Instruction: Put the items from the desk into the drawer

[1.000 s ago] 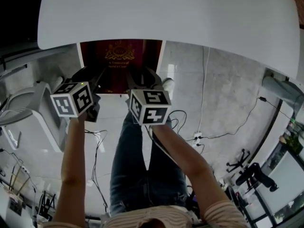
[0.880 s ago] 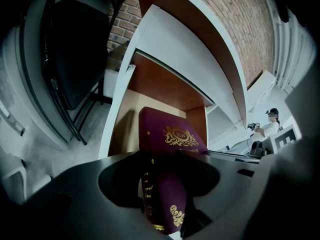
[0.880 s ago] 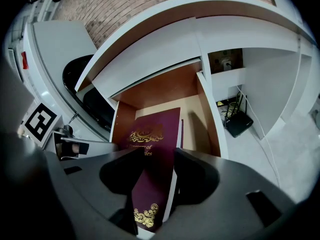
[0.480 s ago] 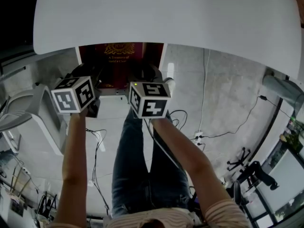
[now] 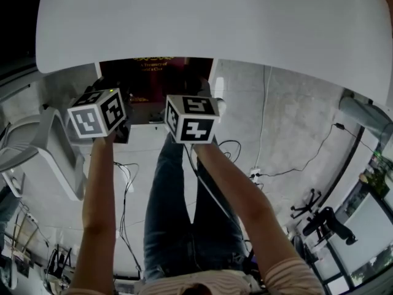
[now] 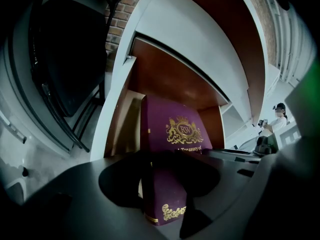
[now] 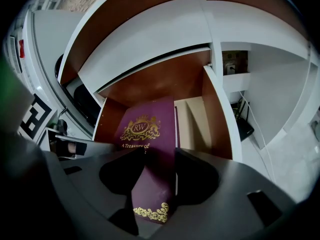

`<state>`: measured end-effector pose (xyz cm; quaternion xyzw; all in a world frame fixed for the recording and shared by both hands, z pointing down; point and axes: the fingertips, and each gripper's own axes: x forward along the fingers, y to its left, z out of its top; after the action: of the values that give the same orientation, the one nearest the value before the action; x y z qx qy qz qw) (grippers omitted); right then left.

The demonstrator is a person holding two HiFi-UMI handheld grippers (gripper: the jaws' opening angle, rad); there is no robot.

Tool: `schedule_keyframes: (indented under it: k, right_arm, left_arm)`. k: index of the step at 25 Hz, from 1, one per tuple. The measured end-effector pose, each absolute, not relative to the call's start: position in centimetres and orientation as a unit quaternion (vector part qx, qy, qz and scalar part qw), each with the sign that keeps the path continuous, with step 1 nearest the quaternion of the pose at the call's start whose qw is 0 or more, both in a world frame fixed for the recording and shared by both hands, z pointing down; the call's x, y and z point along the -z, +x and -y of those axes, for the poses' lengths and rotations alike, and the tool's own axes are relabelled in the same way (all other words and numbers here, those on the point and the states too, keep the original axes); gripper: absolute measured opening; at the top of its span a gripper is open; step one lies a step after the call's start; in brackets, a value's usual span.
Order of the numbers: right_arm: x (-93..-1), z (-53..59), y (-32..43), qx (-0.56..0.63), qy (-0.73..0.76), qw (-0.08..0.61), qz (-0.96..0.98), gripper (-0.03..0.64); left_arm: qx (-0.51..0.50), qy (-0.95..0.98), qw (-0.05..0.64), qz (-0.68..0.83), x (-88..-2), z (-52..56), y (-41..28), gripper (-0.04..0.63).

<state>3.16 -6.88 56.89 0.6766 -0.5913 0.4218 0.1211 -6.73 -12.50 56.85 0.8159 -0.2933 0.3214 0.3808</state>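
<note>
We find the maroon book point(image 7: 145, 129) lying inside the open drawer point(image 7: 216, 114), its far end deep in the drawer and its near end towards the drawer's front. In the head view the white counter point(image 5: 215, 17) overhangs the drawer and covers its back and most of the book, so only a dark strip of cover with some gold print shows there. The left tongs point(image 6: 160, 184) are closed on the near left corner of the book, and the right tongs point(image 7: 150, 184) on the near right corner. Each pair is set fairly wide, with the cover between its dark jaws. The jaws cut off the title below the gold crest point(image 6: 184, 130); we read only "A Treasury of". We cannot tell whether the book rests on the drawer's floor, because the tongs hide its underside. In the head view the tongs' own bodies hide their tips.
</note>
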Motion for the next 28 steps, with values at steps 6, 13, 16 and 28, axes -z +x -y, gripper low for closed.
schedule_keyframes:
  k: [6, 13, 16, 28]
  right_arm:
    - [-58.1, 7.1, 3.5, -0.418, 0.678, 0.137, 0.589, 0.187]
    - [-59.0, 7.2, 4.0, -0.403, 0.689, 0.152, 0.582, 0.190]
    - [-59.4, 7.2, 3.7, -0.399, 0.692, 0.158, 0.581, 0.190]
    - [-60.1, 7.7, 4.3, -0.393, 0.692, 0.161, 0.584, 0.198]
  left_arm:
    - [-0.337, 0.809, 0.366, 0.313, -58.0, 12.5, -6.5, 0.196]
    - [-0.352, 0.801, 0.357, 0.328, -59.3, 12.6, -5.8, 0.186]
    - [-0.360, 0.797, 0.357, 0.330, -59.7, 12.6, -6.0, 0.181]
    - [-0.375, 0.791, 0.342, 0.342, -59.8, 12.7, -5.8, 0.181]
